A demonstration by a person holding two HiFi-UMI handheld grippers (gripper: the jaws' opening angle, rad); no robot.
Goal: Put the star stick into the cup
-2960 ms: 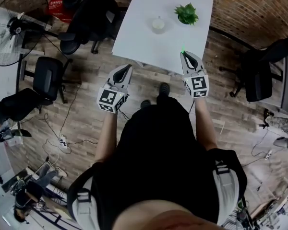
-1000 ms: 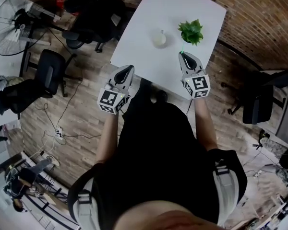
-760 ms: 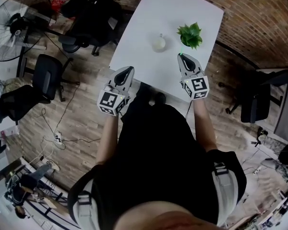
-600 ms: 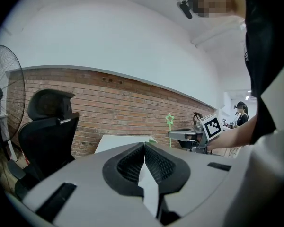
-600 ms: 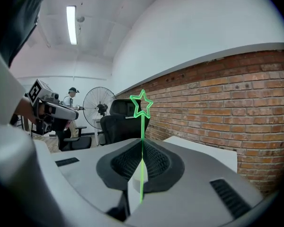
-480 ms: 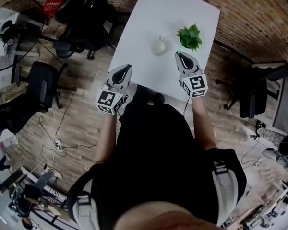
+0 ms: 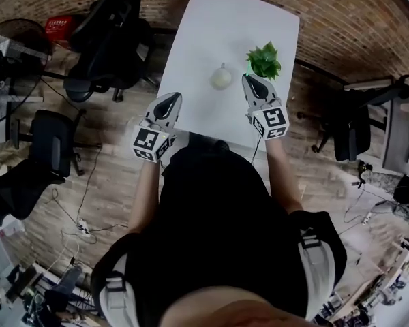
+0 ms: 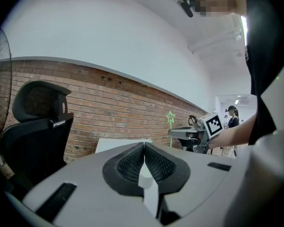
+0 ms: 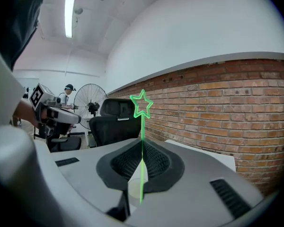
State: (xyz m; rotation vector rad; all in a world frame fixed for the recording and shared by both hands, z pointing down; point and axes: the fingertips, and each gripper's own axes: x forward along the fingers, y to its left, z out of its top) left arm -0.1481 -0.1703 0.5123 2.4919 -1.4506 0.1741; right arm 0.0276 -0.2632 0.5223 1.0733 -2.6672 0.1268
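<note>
A pale cup stands on the white table, with a small green plant to its right. My right gripper is over the table's near right part, just right of the cup, shut on the green star stick. The stick stands upright out of the right gripper, star on top. From the left gripper view the star stick also shows at the far right. My left gripper hangs at the table's near left edge. This left gripper is shut with nothing in it.
Black office chairs stand left of the table and another chair to its right. A fan and a high-backed chair sit beyond the left gripper. A brick wall runs behind the table. Cables lie on the wooden floor.
The person has walked up to the table; both grippers, earlier over the floor short of it, now reach its near edge. The right gripper has closed in on the cup and plant, still holding the stick.
</note>
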